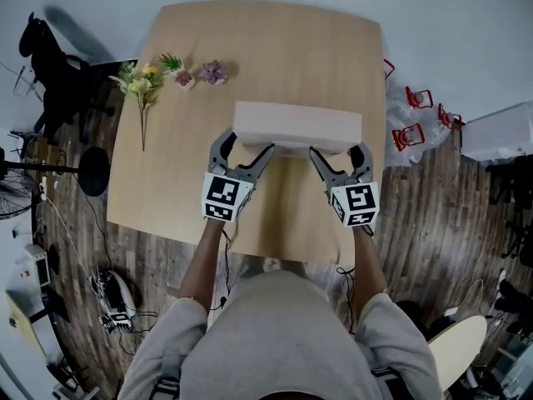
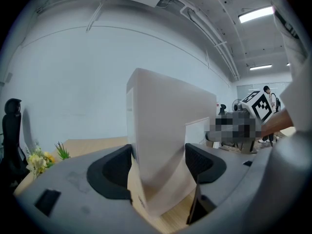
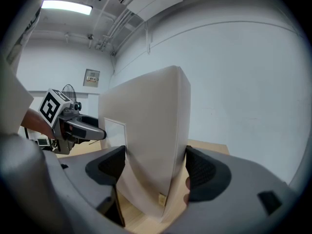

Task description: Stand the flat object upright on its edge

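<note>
Pale flat box (image 1: 296,127) sits over the middle of the table (image 1: 275,40), a little toward its right edge. It is turned so its broad faces are vertical and one long narrow edge points up.

Left gripper (image 1: 246,150) takes the near-left end. In the left gripper view the jaws are clamped on the box (image 2: 165,145), with a dark pad pressed to each broad face. Right gripper (image 1: 339,155) does the same at the near-right end, and the right gripper view shows its jaws closed on the slab (image 3: 151,140) with no gap either side.

Two grips spaced along the length make sense: a tall thin panel wants to topple sideways, and pinching both faces at both ends keeps it plumb.

Bottom edge is low against the wood in both gripper views. I cannot tell whether it bears on the table or hangs just clear.

Judgement: orientation looks achieved. What remains is settling the edge squarely and letting go without nudging it. Risk is tipping on release, given the narrow footing.

Flower spray (image 1: 141,82) and two small potted plants (image 1: 184,77) lie near the far-left corner, well apart from the work.
</note>
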